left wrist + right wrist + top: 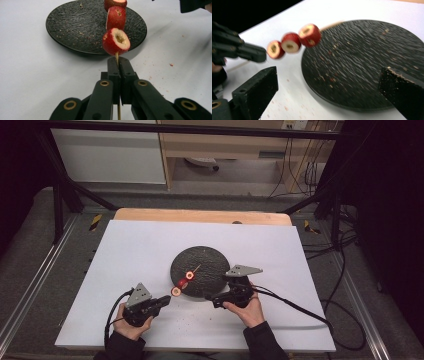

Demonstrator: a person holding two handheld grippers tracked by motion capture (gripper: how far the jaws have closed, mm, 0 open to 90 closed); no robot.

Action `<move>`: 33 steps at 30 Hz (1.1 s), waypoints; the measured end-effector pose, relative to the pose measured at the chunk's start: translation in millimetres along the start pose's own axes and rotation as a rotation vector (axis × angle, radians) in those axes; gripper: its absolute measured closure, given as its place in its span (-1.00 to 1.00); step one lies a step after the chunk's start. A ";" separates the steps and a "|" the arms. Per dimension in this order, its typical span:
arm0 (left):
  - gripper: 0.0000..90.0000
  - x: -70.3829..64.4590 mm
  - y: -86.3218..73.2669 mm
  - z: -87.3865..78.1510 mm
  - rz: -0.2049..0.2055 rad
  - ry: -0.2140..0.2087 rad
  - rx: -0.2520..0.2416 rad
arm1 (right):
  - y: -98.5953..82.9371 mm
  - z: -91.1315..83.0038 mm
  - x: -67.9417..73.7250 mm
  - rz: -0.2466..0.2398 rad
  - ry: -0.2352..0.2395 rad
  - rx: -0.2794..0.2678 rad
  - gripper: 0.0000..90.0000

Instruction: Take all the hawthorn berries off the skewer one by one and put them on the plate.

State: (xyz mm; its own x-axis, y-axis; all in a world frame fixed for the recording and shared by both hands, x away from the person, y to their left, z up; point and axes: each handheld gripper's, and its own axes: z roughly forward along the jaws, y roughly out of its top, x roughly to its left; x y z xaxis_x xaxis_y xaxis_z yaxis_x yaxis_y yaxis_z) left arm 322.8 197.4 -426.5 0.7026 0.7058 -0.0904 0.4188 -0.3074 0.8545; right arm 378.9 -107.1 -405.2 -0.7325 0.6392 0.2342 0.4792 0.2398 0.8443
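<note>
The skewer (186, 280) with its three red fruit pieces (116, 41) hangs in the air over the near-left rim of the dark plate (212, 257), its long axis running from my left gripper (162, 301) up and away toward the plate's middle, bare tip farthest from me. My left jaws are pressed together on the bare stick just below the lowest fruit, so that piece sits almost against my fingertips (113, 65) and the other two stack beyond it along the same line.

My right gripper (209, 297) sits just beside the plate's near edge, close to the skewer. Its jaws stand wide apart with nothing between them. In the right gripper view the fruit (291, 42) lies up and to the left of them, crosswise to my reach.

I judge the right hand is the one free to take a piece, and it would have to swing left and line its jaws across the stick, then pull along the axis toward the tip.
</note>
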 end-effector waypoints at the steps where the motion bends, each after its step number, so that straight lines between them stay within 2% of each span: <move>1: 0.96 -0.5 0.0 0.0 0.001 -0.001 -0.001 | 1.4 2.2 0.9 0.009 0.005 -0.006 -0.87; 5: 0.96 -2.8 0.1 0.6 0.003 -0.006 -0.005 | 7.3 10.2 3.3 0.019 0.022 -0.011 -0.76; 16: 0.96 -7.8 1.6 0.9 0.017 -0.012 -0.018 | 15.5 25.1 1.1 0.110 0.077 -0.052 -0.40; 20: 0.96 -9.3 1.7 1.5 0.019 -0.016 -0.019 | 16.6 28.3 -1.5 0.144 0.083 -0.064 -0.25; 27: 0.96 -13.0 2.0 3.3 0.030 -0.019 -0.022 | 16.0 34.6 -4.7 0.188 0.109 -0.062 -0.09; 33: 0.96 -13.9 1.8 4.4 0.037 -0.017 -0.021 | 15.5 36.2 -5.3 0.206 0.142 -0.056 0.10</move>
State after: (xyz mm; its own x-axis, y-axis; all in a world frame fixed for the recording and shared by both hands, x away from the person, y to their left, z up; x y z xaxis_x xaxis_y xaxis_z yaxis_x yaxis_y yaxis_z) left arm 316.3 184.2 -426.0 0.7273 0.6831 -0.0673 0.3803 -0.3194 0.8680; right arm 407.7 -80.3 -410.9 -0.6848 0.5601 0.4662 0.6008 0.0718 0.7962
